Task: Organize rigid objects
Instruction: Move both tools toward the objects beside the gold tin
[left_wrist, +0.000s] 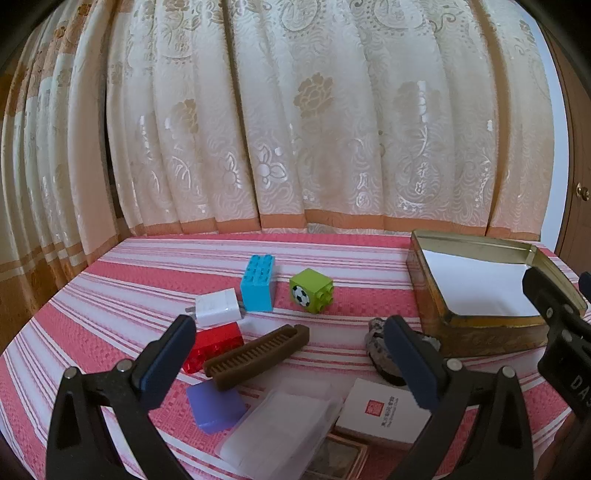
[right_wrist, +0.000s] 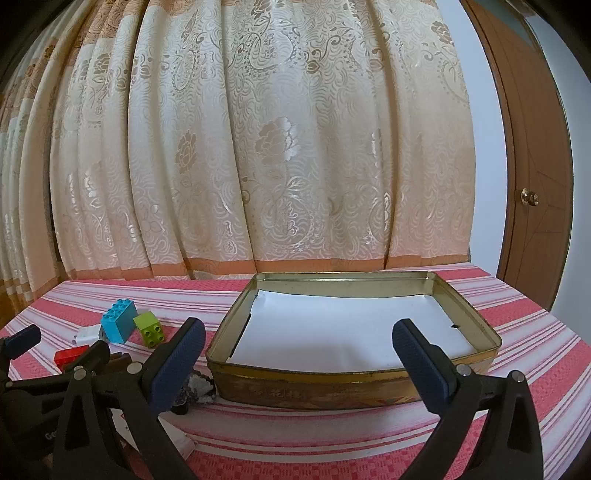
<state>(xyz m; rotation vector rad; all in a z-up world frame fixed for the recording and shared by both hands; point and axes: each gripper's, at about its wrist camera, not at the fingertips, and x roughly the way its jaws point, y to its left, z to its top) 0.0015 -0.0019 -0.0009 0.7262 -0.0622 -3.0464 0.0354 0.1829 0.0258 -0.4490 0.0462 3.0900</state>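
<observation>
Both claws (left_wrist: 288, 332) (right_wrist: 299, 334) gape wide, tilted slightly downward.

The tin (right_wrist: 354, 384) lies open-topped and unobstructed, while blocks (left_wrist: 257, 284) and comb (left_wrist: 256, 354) crowd the cloth beside it.

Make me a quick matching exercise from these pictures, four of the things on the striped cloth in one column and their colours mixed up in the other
Things:
1. comb
2. football cube
3. tall studded brick
4. plug adapter

Colours:
A. white
B. brown
C. lime green
D. light blue

Pairs: 1-B, 2-C, 3-D, 4-A
</observation>
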